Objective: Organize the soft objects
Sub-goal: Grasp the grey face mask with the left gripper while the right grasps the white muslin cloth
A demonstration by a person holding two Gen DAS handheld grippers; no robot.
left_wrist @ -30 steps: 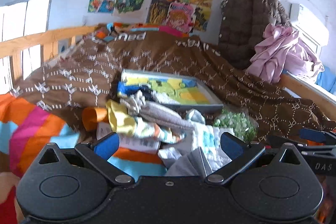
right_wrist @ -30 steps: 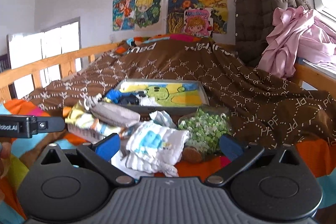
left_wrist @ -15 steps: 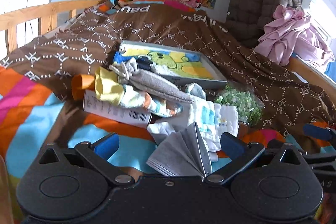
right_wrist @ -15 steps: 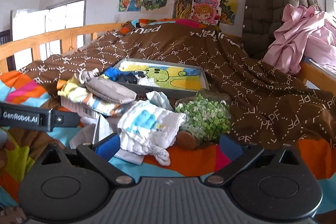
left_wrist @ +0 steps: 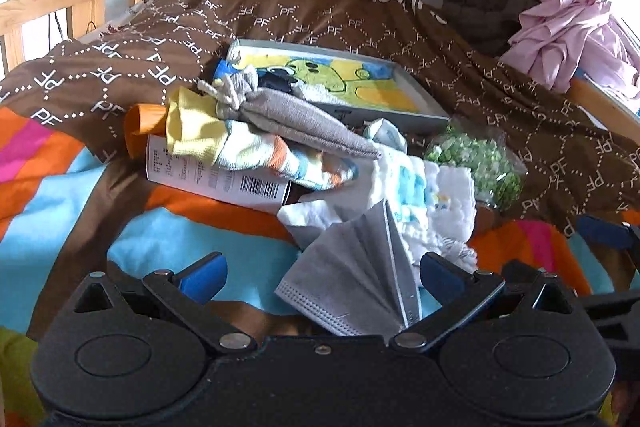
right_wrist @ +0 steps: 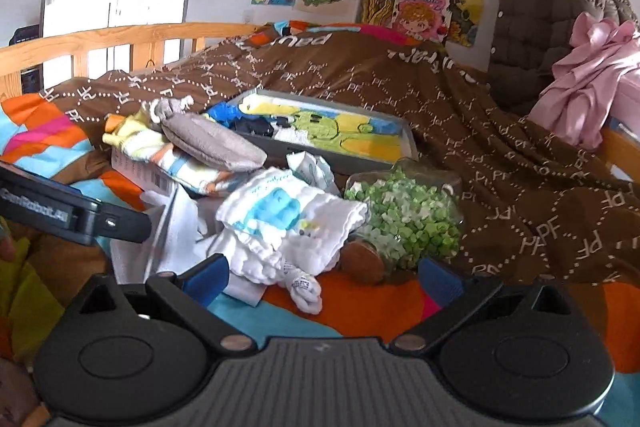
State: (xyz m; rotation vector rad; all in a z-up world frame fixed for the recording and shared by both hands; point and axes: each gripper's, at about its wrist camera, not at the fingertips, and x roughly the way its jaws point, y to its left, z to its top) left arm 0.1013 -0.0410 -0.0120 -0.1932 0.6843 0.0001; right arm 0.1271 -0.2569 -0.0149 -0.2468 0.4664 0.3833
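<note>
A pile of soft things lies on the bed. A grey face mask (left_wrist: 356,283) sits between the blue pads of my open left gripper (left_wrist: 320,277). Behind it lie a white cloth with a blue print (left_wrist: 424,195) (right_wrist: 288,223), a grey knit pouch (left_wrist: 296,119) (right_wrist: 212,141) and a yellow striped sock (left_wrist: 240,143) (right_wrist: 160,151). My right gripper (right_wrist: 324,281) is open just in front of the white cloth, touching nothing. A grey tray (left_wrist: 416,115) (right_wrist: 352,159) with a cartoon lining holds a few small dark and blue items.
A white barcoded box (left_wrist: 216,175) lies under the sock. A clear bag of green bits (left_wrist: 476,163) (right_wrist: 404,219) rests right of the cloth. A brown patterned quilt (right_wrist: 520,167), wooden bed rails (right_wrist: 120,39), a dark coat and pink clothes (right_wrist: 592,79) surround the pile.
Both grippers have tilted down and moved closer to the pile. The grey mask now lies between the left gripper's pads; the white cloth sits nearer the right gripper.
</note>
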